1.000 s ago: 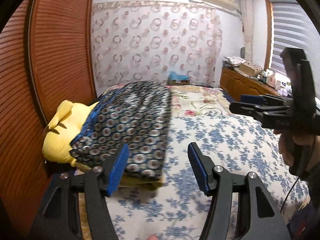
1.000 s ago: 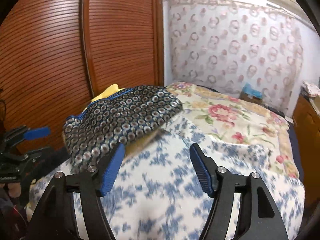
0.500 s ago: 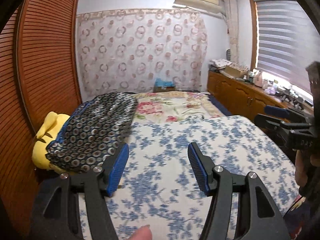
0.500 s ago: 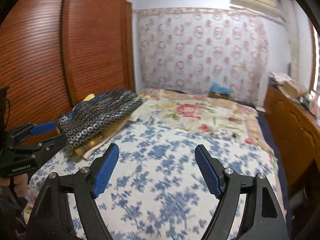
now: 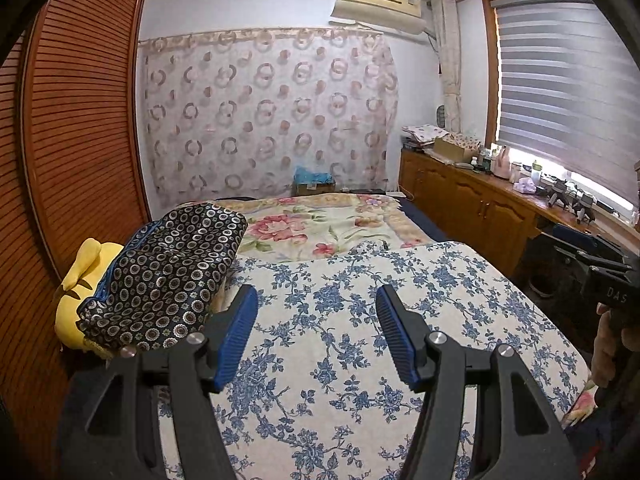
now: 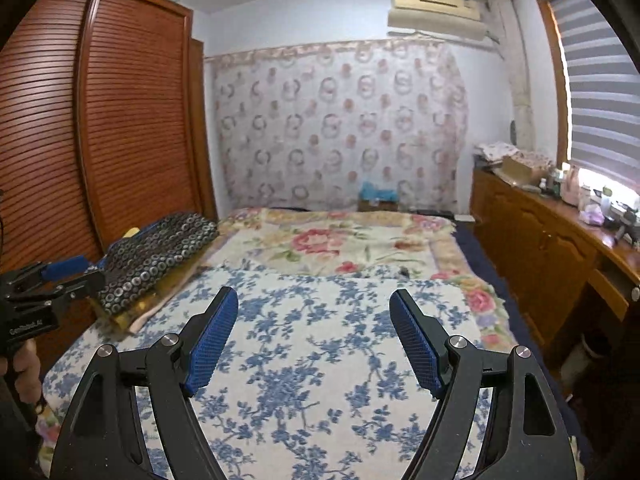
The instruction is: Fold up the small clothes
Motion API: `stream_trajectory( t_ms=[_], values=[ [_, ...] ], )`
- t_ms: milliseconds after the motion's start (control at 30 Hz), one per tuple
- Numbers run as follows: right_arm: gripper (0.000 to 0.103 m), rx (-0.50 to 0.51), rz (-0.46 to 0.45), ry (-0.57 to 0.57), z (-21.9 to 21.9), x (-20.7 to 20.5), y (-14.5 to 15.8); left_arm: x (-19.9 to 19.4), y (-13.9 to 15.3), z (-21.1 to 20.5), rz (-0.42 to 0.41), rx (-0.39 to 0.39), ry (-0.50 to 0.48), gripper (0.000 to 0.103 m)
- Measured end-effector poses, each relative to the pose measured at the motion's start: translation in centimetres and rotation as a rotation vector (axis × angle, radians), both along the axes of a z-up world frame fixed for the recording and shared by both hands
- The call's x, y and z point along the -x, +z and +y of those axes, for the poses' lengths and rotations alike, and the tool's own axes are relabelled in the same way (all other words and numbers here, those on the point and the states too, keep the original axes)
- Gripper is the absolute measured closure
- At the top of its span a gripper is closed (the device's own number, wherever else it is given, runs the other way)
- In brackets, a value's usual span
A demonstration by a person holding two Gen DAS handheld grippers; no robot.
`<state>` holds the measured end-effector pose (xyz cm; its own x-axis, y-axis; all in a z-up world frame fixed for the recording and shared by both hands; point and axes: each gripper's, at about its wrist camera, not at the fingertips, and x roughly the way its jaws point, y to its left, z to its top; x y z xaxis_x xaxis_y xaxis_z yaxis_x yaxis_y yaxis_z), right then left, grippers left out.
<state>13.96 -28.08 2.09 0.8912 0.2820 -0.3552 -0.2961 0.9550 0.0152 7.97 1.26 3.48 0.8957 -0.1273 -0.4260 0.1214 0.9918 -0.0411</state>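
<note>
A folded dark cloth (image 5: 168,276) with a ring pattern lies at the bed's left edge, resting on a yellow plush (image 5: 80,280). The right wrist view shows the same cloth (image 6: 160,252) far left. My left gripper (image 5: 315,292) hovers open over the blue-flowered sheet (image 5: 360,280), to the right of the cloth, with nothing between its blue pads. My right gripper (image 6: 314,294) is open wide over the same sheet (image 6: 320,360) and is also empty. Each gripper appears at the edge of the other's view: the right gripper (image 5: 592,252) and the left gripper (image 6: 60,276).
A rose-patterned blanket (image 5: 312,224) covers the far half of the bed. A slatted wooden wardrobe (image 5: 80,120) stands close on the left. A low wooden cabinet (image 5: 472,200) with clutter runs along the right under the window. A person's hand (image 5: 604,340) holds the right gripper.
Both grippers have drawn back from the dark cloth, which now lies farther off and to the left. The views have swung toward the room. The right jaws stand slightly wider.
</note>
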Motion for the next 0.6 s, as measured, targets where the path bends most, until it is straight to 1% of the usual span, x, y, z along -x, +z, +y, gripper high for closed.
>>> stream_trajectory(
  t_ms=[133,600],
  values=[
    [0.023,0.006,-0.007,-0.016,-0.45,0.3,-0.18,0.2,-0.15,0.09,-0.006,0.001,0.009,0.042],
    [0.023,0.003,-0.009,-0.019,-1.04,0.56,-0.35,0.48,-0.1,-0.24,-0.01,0.0,0.018,0.042]
  ],
)
